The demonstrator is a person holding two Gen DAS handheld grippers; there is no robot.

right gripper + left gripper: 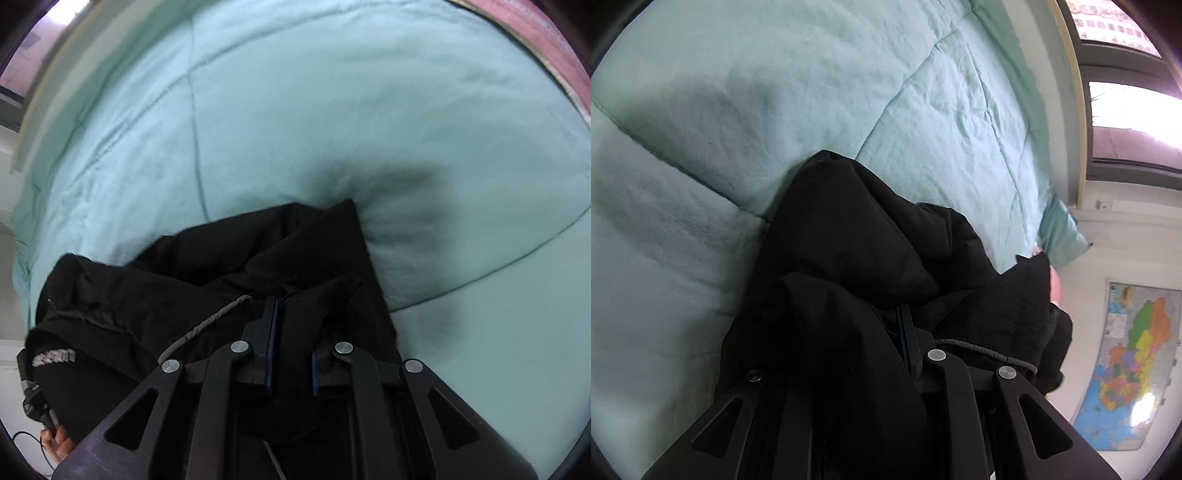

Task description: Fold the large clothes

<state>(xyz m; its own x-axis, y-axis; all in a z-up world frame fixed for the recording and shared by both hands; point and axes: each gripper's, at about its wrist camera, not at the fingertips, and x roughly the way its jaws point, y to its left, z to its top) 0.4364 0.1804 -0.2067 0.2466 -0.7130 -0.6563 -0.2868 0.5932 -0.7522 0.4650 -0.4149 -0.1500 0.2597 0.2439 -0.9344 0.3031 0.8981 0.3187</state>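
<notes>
I see the black garment (857, 266) bunched low-centre over the teal quilt (775, 92), long axis unclear. Left gripper (905, 317) and right gripper (279, 306) both pinch it; fabric hides my left fingertips.

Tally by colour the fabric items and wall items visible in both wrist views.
Black garment: 1
Mint-green quilt: 1
Multicoloured wall map: 1
Total: 3
</notes>
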